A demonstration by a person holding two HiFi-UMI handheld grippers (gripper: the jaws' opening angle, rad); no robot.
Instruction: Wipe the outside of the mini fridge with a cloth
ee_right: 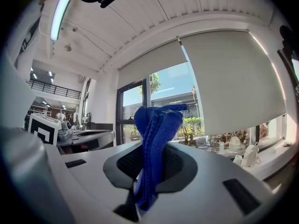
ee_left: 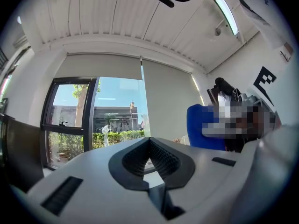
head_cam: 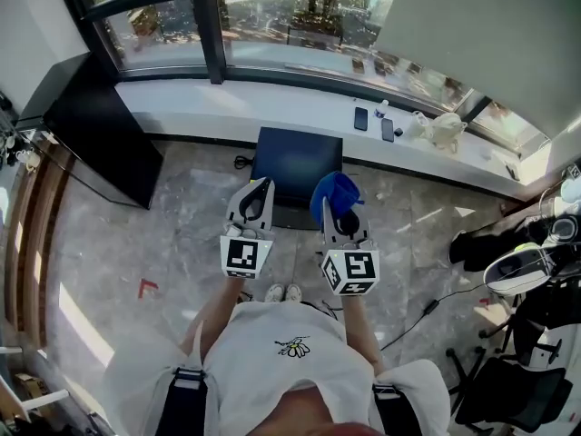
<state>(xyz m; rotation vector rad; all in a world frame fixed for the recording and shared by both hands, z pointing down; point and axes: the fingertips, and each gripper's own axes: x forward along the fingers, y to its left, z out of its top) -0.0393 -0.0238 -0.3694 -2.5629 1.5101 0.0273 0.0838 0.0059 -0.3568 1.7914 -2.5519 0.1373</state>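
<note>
The right gripper [head_cam: 345, 230] has its jaws pinched on a blue cloth [ee_right: 154, 139], whose folds stand up past the jaw tips. The left gripper [ee_left: 152, 160] has its jaws pressed together on nothing. The mini fridge [head_cam: 295, 162] sits on the floor beyond both sets of jaw tips, apart from them

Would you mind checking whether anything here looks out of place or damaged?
Nothing stands out: the mini fridge sits squarely by the window ledge, and the blue cloth is bunched in the right gripper.
</note>
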